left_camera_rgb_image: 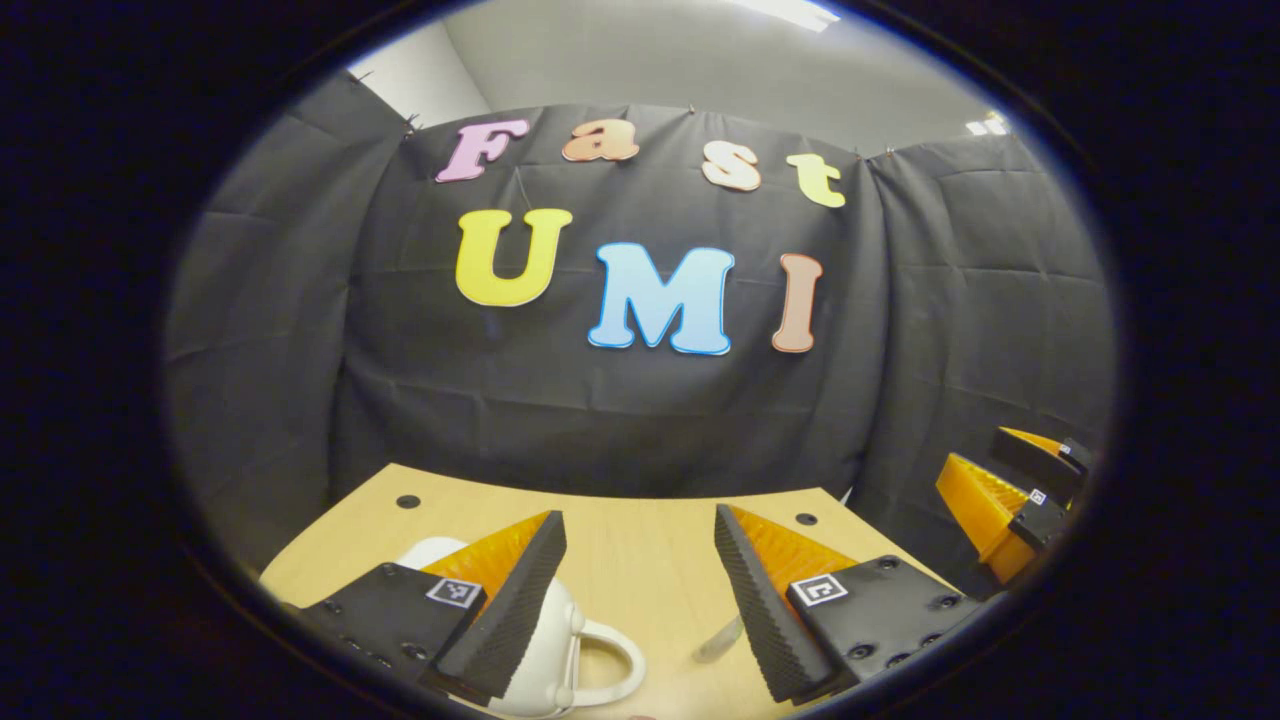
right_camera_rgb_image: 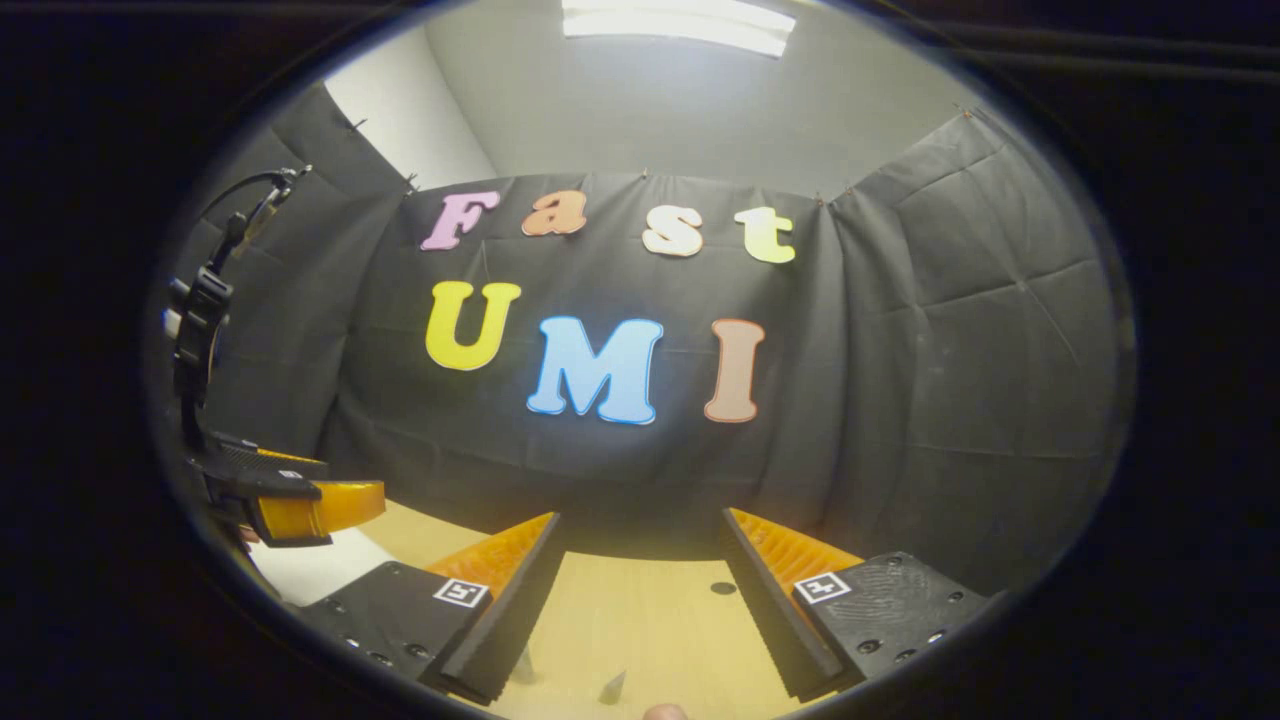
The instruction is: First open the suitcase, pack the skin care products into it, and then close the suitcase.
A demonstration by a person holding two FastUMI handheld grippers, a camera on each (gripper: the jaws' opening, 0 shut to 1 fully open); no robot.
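Observation:
In the left gripper view a white rounded case with a loop handle (left_camera_rgb_image: 585, 660), apparently the suitcase, lies on the wooden table (left_camera_rgb_image: 640, 560). It is partly hidden under the near finger (left_camera_rgb_image: 505, 610) of my left gripper (left_camera_rgb_image: 638, 520), which stands open above it with nothing between its fingers. A small translucent item (left_camera_rgb_image: 718, 640) lies by the other finger. The right gripper (left_camera_rgb_image: 1015, 490) hovers at the far right. In the right gripper view my right gripper (right_camera_rgb_image: 640, 520) is open and holds nothing. The left gripper (right_camera_rgb_image: 300, 505) hangs at the left above a white surface (right_camera_rgb_image: 310, 568).
The black cloth wall (left_camera_rgb_image: 640, 400) closes off the back of the table. Cable holes (left_camera_rgb_image: 407, 501) (left_camera_rgb_image: 806, 519) mark the table's far corners, and another hole (right_camera_rgb_image: 722, 588) shows between the right gripper's fingers. A small dark item (right_camera_rgb_image: 612, 686) lies on the wood near the bottom.

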